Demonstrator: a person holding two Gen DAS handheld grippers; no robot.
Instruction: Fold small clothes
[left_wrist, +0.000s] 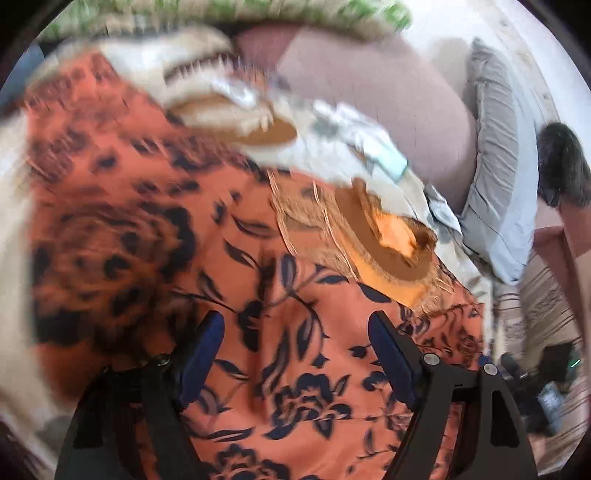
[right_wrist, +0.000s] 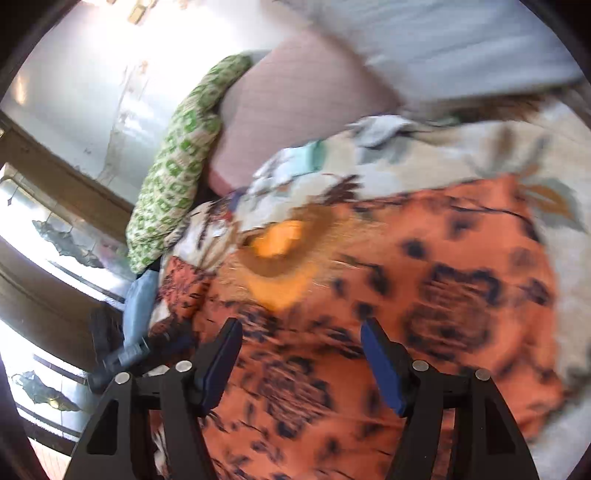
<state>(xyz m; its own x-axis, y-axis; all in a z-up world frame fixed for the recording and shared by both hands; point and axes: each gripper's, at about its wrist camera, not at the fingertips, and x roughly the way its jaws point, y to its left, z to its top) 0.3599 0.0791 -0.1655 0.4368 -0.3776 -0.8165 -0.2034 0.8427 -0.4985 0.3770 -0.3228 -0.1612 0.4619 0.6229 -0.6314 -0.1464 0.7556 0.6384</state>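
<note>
broadly, both views look down onto an orange floral garment (left_wrist: 295, 332) spread over a patterned bedspread (left_wrist: 332, 140), the landmark for what follows. the garment lies flat and opened out on the bedspread, probably so its edges can be found and brought together for a fold; much of it is blurred, so its outline and type cannot be told. beyond the bedspread sit a pink cushion (left_wrist: 388, 96) and a grey pillow (left_wrist: 495, 155); a green-patterned cushion (right_wrist: 173, 158) lies at the bedspread's far edge in the right view.

left hand-held gripper (left_wrist: 295, 325): jaws set wide apart, nothing between them, held just above the garment and pointing across it toward the cushions. right hand-held gripper (right_wrist: 301, 332): likewise spread apart and empty, hovering over the same cloth, tilted forward and down. whether either pad (right_wrist: 380, 365) touches the fabric cannot be told. judged from this, no fold is yet made, and the next move calls for pinching an edge.
</note>
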